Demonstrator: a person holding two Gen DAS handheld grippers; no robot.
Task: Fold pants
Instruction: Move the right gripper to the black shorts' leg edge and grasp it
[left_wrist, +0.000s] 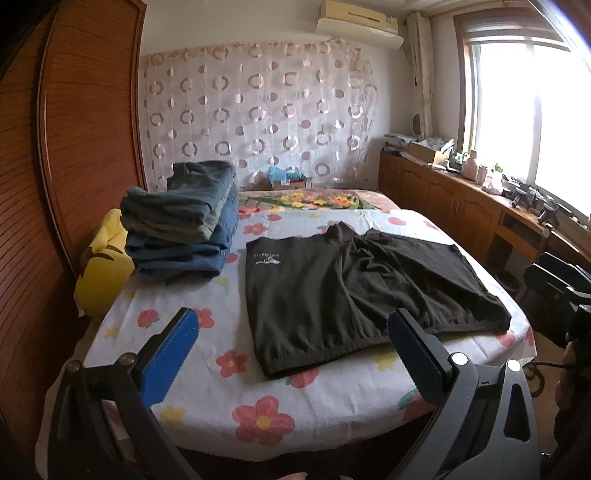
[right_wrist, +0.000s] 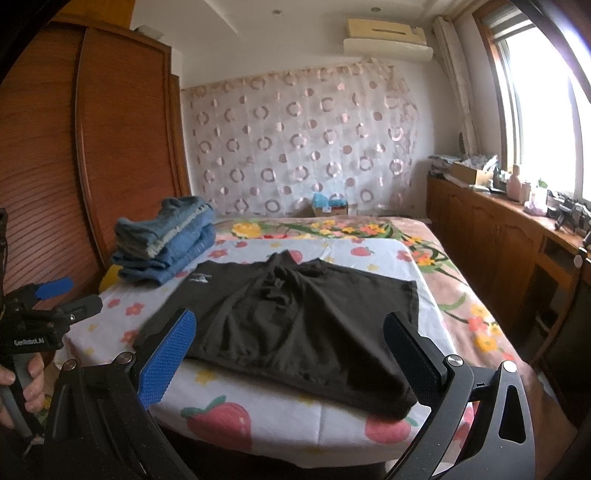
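A pair of black shorts (left_wrist: 351, 284) with a small white logo lies spread flat on the flowered sheet of the bed (left_wrist: 207, 391), waistband toward me. It also shows in the right wrist view (right_wrist: 295, 325). My left gripper (left_wrist: 291, 354) is open and empty, held above the bed's near edge in front of the waistband. My right gripper (right_wrist: 288, 354) is open and empty, held above the near right corner of the shorts. The left gripper also shows at the left edge of the right wrist view (right_wrist: 55, 295).
A stack of folded blue and grey pants (left_wrist: 184, 221) sits at the bed's far left, beside a yellow cushion (left_wrist: 103, 269). A wooden wardrobe (left_wrist: 55, 166) stands on the left. A low cabinet (left_wrist: 461, 206) with clutter runs under the window on the right.
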